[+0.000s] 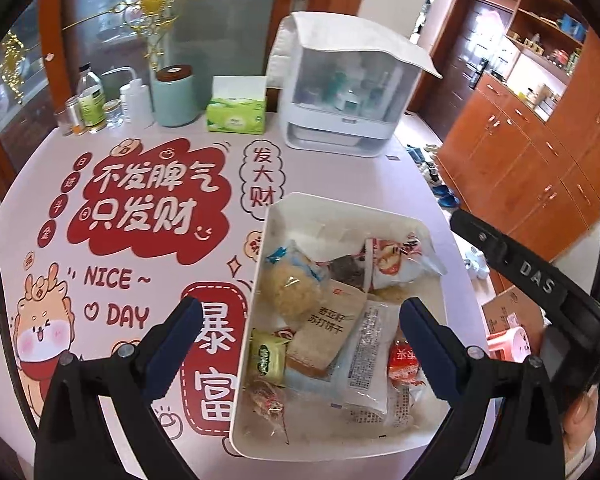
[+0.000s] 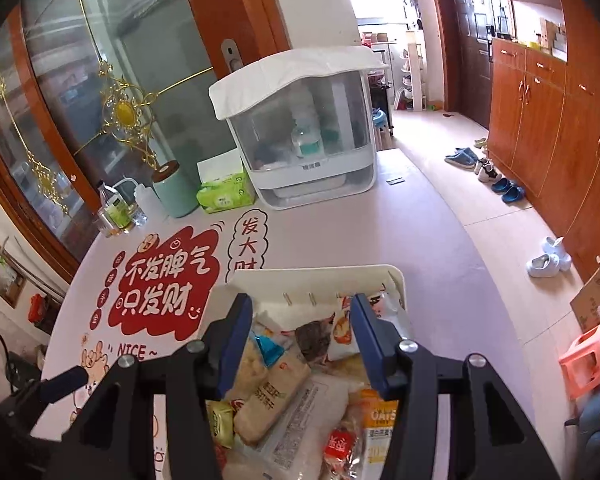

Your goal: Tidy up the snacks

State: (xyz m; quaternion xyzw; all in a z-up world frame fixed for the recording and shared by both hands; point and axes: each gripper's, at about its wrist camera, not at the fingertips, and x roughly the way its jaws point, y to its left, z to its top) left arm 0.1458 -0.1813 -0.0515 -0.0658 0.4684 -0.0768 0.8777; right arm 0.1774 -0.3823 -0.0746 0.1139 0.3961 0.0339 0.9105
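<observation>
The table mat (image 1: 148,208) read "不发脾气 只发财", "发大财" and "NICE ~ DAY". Beside it in the tray (image 1: 260,320), a beige packet (image 1: 332,312) said "苏打饼干" and an orange packet (image 2: 376,420) "OATS". The right gripper (image 1: 536,276) above the tray bore "DAS".

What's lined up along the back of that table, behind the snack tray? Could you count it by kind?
Bottles: 2, a clear one with a green label and a white squeeze bottle
Small glass jars: 2
Mint-green canister: 1
Green tissue pack: 1
White storage box with a lid: 1
Total: 7
</observation>
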